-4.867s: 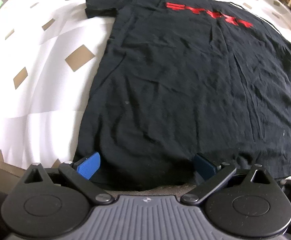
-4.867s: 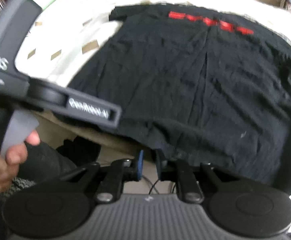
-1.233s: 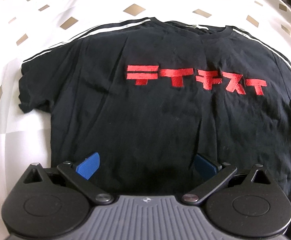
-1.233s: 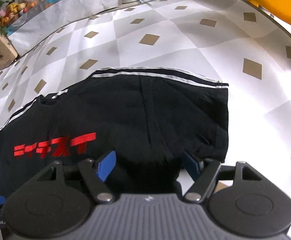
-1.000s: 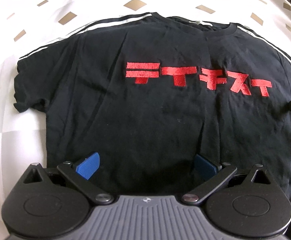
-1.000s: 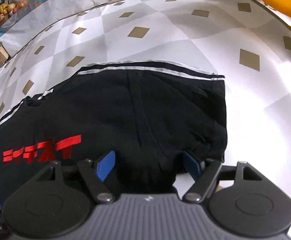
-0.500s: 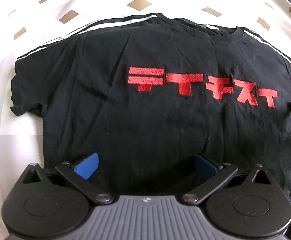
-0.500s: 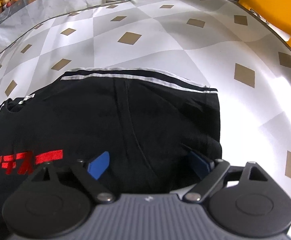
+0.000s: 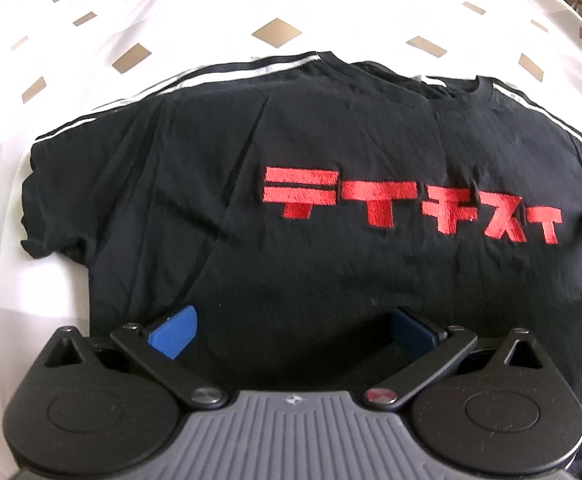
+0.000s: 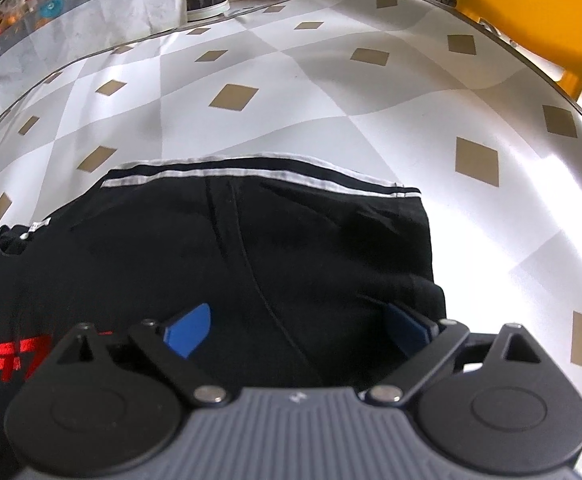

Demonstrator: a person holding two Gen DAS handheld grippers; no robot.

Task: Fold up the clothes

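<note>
Left wrist view: black T-shirt (image 9: 311, 264) spread flat, front up, on a white tablecloth (image 9: 71, 92) printed with tan diamonds; its left sleeve (image 9: 63, 200) lies at the left, the red lettering (image 9: 407, 208) crosses the chest, and the collar (image 9: 447, 84) sits at the far edge. White shoulder stripes (image 9: 195, 76) run outward from the collar. The left gripper (image 9: 295, 330) is poised over the shirt's body with its blue pads (image 9: 175, 330) spread wide and nothing between them.

Right wrist view: the right gripper (image 10: 299, 330) stands over the shirt's right sleeve (image 10: 323, 248), jaws likewise fully apart and empty; whether the right-hand pad (image 10: 407, 328) touches the cloth cannot be told. A yellow chair (image 10: 531, 8) stands beyond the table's far right edge
</note>
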